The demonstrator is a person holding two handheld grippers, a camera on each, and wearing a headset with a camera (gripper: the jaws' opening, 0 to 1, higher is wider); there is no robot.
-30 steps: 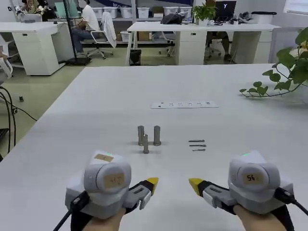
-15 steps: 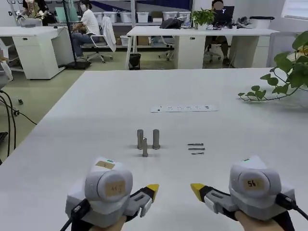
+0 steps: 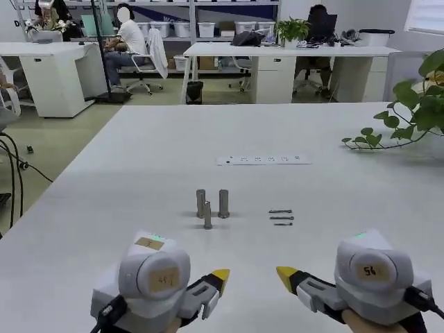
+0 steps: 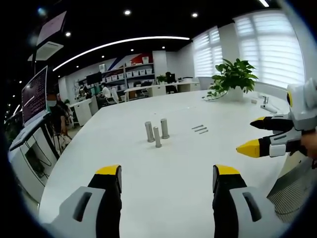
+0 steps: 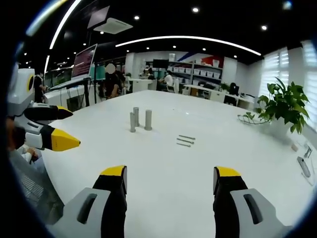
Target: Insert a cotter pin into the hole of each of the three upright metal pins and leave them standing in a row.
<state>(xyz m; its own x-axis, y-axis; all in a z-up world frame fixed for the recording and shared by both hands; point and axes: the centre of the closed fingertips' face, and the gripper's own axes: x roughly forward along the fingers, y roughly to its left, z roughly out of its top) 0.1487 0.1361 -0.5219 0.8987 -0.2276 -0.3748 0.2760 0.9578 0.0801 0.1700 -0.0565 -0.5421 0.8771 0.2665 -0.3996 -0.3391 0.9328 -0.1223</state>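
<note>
**Nothing picked up yet: only the head has moved**

Head view: against the pictures of a second ago the whole scene sits a little lower in the frame. That is the camera tipping, not the work moving. The three upright metal pins (image 3: 207,214) stand in the same tight cluster on the counter (image 3: 139,173), two behind and one in front. The three cotter pins (image 3: 282,218) lie flat in a small stack of lines just to their right, apart from them. The left gripper (image 3: 214,288) and right gripper (image 3: 295,284) hang at the near edge as before, well short of both groups.

Left gripper view: its jaws stand spread wide with nothing between them (image 4: 167,173). The metal pins (image 4: 157,136) and cotter pins (image 4: 200,129) are ahead, and the right gripper (image 4: 255,135) comes in from the side, also parted.

Right gripper view: its jaws (image 5: 171,173) are likewise released and empty. The cotter pins (image 5: 184,141) lie nearly straight ahead, the metal pins (image 5: 133,121) beyond to the left, and the left gripper (image 5: 64,128) is alongside.

As I judge it, no hole is filled yet, so all three insertions remain.
</note>
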